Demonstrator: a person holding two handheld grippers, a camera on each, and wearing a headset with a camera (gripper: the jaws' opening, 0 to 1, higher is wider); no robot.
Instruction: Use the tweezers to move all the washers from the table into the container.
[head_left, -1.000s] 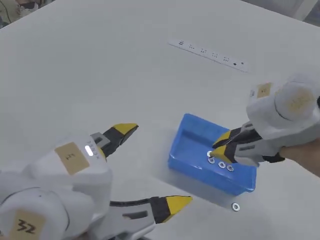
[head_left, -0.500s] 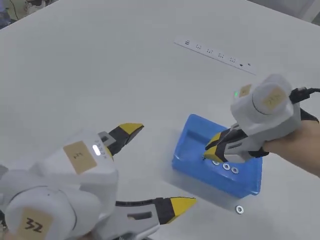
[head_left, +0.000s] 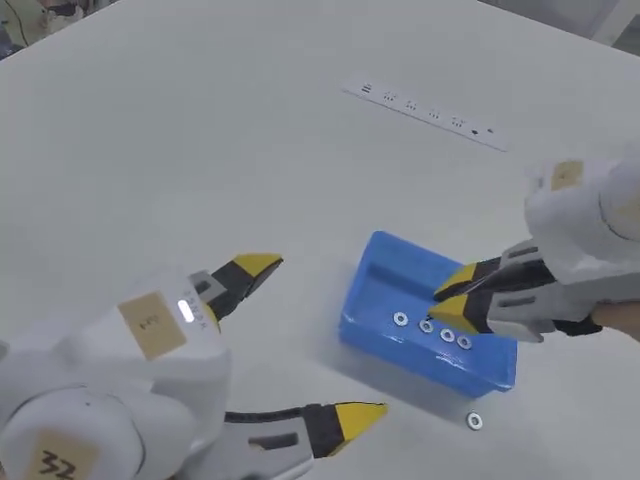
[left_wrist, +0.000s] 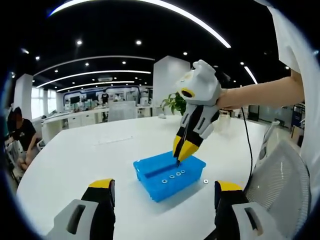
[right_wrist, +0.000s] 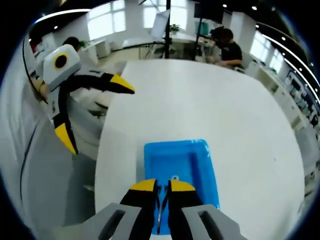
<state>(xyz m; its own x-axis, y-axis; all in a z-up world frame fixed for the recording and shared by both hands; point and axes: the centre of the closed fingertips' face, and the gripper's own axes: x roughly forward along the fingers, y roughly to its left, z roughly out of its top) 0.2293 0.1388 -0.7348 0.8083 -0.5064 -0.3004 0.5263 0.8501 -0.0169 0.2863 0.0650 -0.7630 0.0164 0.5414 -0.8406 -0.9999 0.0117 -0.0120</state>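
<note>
White table (head_left: 200, 150) | tweezers (right_wrist: 159, 212) mostly hidden inside right hand-held gripper (head_left: 438, 305)

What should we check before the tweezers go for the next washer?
1. Tweezers held firmly: ok, right gripper is shut on them.
2. Blue container flat on the table: ok.
3. Collected washers: ok, four washers lie inside the container.
4. Every washer moved: not ok, one loose washer lies on the table beside the container.
5. Left gripper out of the way: ok, open, apart from the container.
6. Tweezer tips empty: cannot tell.
</note>
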